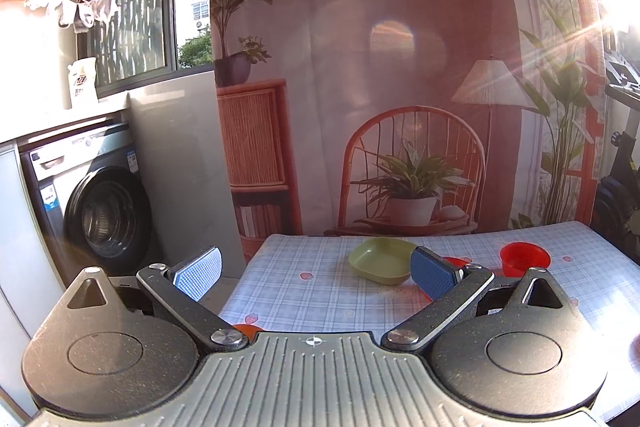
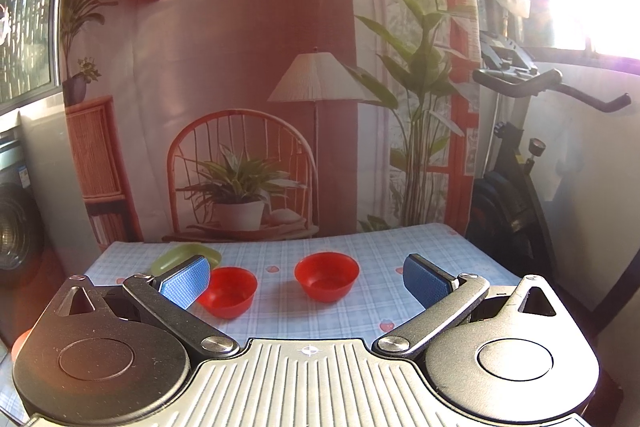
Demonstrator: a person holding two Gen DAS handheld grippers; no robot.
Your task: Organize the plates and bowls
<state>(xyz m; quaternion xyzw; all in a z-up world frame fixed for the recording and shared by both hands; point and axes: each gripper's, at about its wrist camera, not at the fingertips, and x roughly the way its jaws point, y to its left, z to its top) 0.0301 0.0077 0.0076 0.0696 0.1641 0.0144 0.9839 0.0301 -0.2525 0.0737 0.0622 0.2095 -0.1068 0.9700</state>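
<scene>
A green square plate [image 1: 380,259] lies on the checked tablecloth [image 1: 312,299], ahead of my open, empty left gripper [image 1: 316,273]. A red bowl [image 1: 524,258] stands to its right, and another red bowl [image 1: 454,261] is mostly hidden behind the right finger. In the right wrist view, two red bowls [image 2: 230,291] [image 2: 326,275] stand on the cloth ahead of my open, empty right gripper [image 2: 306,281]. The green plate [image 2: 188,254] shows behind the left finger. A red-orange object [image 1: 246,329] peeks out below the left gripper.
The table [image 2: 440,251] stands against a printed backdrop [image 1: 400,87]. A washing machine [image 1: 100,211] stands to the left. An exercise bike [image 2: 516,167] stands to the right. Strong sunlight glares from the right window.
</scene>
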